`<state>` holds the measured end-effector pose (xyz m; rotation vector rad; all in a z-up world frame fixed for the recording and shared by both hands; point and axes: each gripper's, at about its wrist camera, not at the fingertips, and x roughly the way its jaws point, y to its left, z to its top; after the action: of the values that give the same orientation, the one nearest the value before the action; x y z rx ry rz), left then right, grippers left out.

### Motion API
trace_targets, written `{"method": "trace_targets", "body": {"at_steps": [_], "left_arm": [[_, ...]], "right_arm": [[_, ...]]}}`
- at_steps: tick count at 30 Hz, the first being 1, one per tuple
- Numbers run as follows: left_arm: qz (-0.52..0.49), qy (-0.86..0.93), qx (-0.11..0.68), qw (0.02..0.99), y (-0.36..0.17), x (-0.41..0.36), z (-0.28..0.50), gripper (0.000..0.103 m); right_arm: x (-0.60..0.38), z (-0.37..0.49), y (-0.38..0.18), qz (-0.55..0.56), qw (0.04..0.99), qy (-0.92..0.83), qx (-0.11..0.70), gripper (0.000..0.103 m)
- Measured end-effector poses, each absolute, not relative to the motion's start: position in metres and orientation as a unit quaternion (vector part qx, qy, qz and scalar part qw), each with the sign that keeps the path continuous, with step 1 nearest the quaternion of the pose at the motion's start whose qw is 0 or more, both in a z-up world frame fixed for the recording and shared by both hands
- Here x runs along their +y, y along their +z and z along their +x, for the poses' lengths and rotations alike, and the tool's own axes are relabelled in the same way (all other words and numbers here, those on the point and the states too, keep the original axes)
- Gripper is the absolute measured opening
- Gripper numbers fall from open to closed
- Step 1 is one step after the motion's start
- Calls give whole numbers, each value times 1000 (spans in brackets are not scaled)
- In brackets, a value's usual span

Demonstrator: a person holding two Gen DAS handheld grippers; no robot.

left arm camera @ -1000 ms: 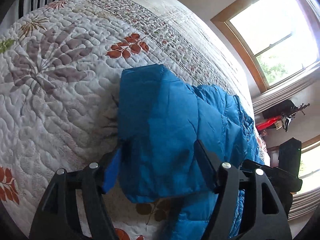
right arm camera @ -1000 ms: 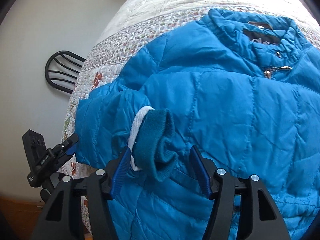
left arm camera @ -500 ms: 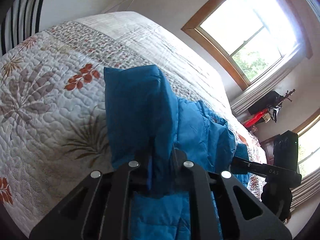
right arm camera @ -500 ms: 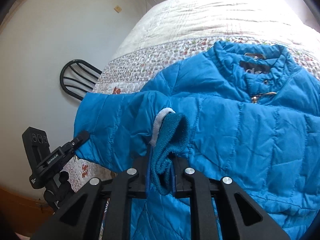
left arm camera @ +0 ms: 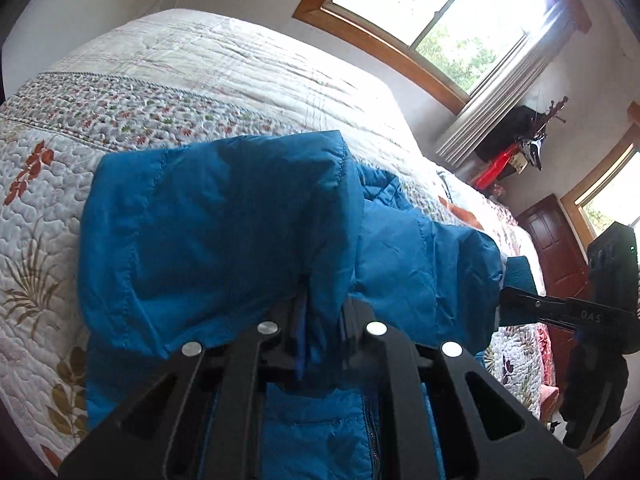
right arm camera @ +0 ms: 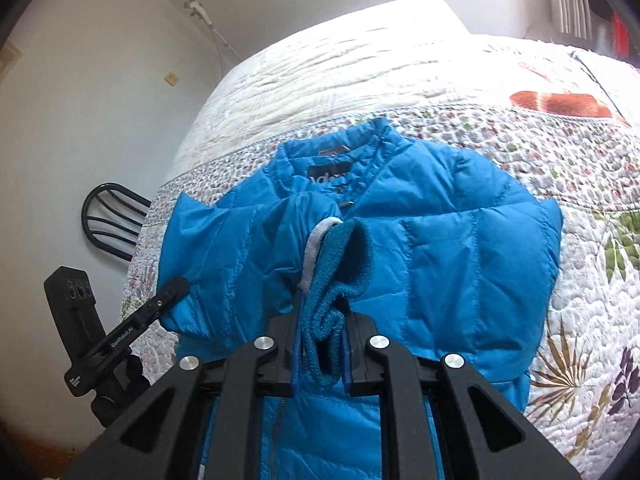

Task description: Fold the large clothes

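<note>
**Sleeve fold under way, body folds still to come**

The blue puffer jacket (right arm camera: 440,248) lies front-up on the quilted bedspread (right arm camera: 580,168), collar toward the far end of the bed and its hem end toward the cameras. Its zipper appears closed, as far as the lower edge of both views shows. One sleeve is lifted off the bed and drawn across the chest: the right gripper (right arm camera: 322,344) has its fingers pressed together on the knitted teal cuff (right arm camera: 344,264), which bunches up between them with a white inner band showing beside it. The left gripper (left arm camera: 322,336) pinches a fold of the sleeve fabric (left arm camera: 216,232) further up, near the shoulder side, so the sleeve hangs as a raised flap between the two tools.

Judging by this, the task is in its early part. The sleeve on the other side looks already tucked in, since that edge of the jacket ends in a straight fold in the right wrist view, though this cannot be told for sure. The held sleeve is not yet laid flat on the chest. After that, the body likely remains to be folded from hem to collar.

A black chair (right arm camera: 114,220) stands by the wall beside the bed, and a window (left arm camera: 440,12) lights the room.
</note>
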<state>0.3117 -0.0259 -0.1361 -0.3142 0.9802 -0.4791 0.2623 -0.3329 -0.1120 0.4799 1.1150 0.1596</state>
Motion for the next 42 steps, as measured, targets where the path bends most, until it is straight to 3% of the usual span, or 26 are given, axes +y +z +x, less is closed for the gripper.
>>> {"method": "trace_targets", "body": {"at_steps": [5, 8, 9, 10, 11, 13, 15, 19, 21, 24, 28, 36, 42], "left_arm": [[-123, -217, 506, 826, -173, -38, 321, 16], [-114, -223, 511, 822, -178, -35, 322, 25], [-111, -226, 514, 820, -176, -33, 321, 32], [-110, -229, 517, 817, -173, -31, 319, 43], [-118, -238, 515, 815, -167, -24, 317, 47], [-132, -251, 501, 818, -153, -11, 311, 51], [-137, -251, 485, 826, -139, -1, 307, 56], [-105, -216, 473, 848, -134, 11, 314, 57], [-105, -205, 486, 843, -145, 17, 323, 57], [-86, -186, 505, 839, -159, 14, 331, 56], [-68, -182, 513, 836, -171, 11, 332, 55], [-35, -178, 523, 833, -186, -1, 336, 55], [-14, -170, 516, 839, -164, -1, 331, 55]], "right_arm": [[-347, 261, -151, 226, 801, 49, 553, 14], [-350, 261, -170, 221, 794, 35, 564, 14], [-351, 261, -172, 224, 794, 36, 564, 15], [-354, 258, -173, 227, 794, 33, 563, 21], [-357, 258, -173, 229, 796, 31, 560, 25], [-363, 255, -171, 239, 800, 37, 549, 51], [-367, 256, -175, 253, 795, 45, 550, 51], [-370, 260, -191, 287, 773, 48, 564, 51], [-368, 263, -196, 301, 766, 58, 565, 29], [-367, 263, -183, 282, 781, 49, 555, 20], [-378, 257, -159, 235, 807, -8, 542, 19], [-394, 258, -196, 262, 776, -12, 574, 19], [-384, 243, -156, 184, 808, -61, 557, 34]]}}
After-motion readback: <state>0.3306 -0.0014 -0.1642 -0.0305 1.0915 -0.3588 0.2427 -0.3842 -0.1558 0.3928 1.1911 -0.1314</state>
